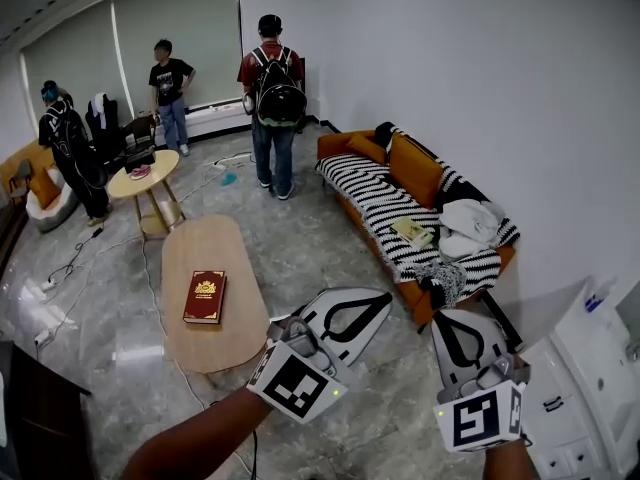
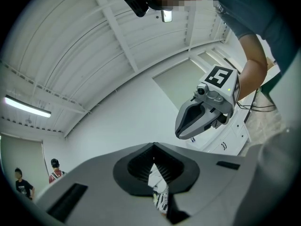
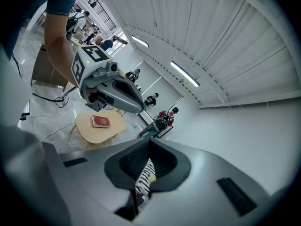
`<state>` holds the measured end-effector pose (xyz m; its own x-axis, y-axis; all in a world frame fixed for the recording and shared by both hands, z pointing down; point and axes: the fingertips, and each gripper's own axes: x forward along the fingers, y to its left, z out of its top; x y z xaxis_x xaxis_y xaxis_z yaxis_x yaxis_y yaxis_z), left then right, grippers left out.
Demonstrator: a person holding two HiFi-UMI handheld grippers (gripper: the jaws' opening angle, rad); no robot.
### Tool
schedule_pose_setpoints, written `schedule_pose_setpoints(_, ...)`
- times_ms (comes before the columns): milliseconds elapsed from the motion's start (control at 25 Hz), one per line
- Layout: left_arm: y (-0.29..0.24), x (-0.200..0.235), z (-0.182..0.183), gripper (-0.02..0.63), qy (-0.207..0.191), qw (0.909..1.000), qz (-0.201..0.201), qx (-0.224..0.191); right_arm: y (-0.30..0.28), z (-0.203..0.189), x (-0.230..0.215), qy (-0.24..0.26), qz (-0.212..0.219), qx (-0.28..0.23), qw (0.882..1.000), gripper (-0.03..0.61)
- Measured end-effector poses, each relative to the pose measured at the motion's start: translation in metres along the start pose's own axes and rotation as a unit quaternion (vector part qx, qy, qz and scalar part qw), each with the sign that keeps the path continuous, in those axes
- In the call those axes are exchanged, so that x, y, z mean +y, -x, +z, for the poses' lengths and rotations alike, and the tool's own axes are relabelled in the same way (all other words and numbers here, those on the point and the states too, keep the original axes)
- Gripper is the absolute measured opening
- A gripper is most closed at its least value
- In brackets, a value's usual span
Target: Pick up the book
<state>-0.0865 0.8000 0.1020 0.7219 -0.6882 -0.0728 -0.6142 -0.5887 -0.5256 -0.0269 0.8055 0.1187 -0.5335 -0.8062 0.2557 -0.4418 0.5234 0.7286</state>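
Book [image 1: 205,297] on long table [image 1: 200,243]; sofa [image 1: 372,194] to its right, small round table [image 1: 165,165] behind it, people [image 1: 273,98] standing beyond.

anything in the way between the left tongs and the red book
Nothing visible. The book lies alone on the oval table, with nothing on its cover. The left tongs, shut and empty, hang beside the table's near end, with only open air between them and the book.

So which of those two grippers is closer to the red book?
Left. The left gripper hovers just off the table's near edge, right of the book; the right gripper is farther right, near the sofa.
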Motion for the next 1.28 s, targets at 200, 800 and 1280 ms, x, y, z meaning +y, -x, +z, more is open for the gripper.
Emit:
schedule_pose_setpoints(200,-0.017,0.006,-0.006,0.003,-0.001,1.0000,0.003,0.002,-0.010,-0.014,-0.011,-0.003,0.001,0.000,1.000,0.012)
schedule_pose_setpoints(800,-0.133,0.000,-0.029,0.003,-0.017,0.9990,0.014,0.038,-0.042,-0.102,-0.077,-0.014,0.021,-0.029,0.999,0.012)
schedule_pose_setpoints(1280,-0.187,0.014,-0.041,0.003,-0.025,0.9986,0.005,0.047,-0.067,-0.136,-0.118,-0.032,0.012,-0.034,0.999,0.012)
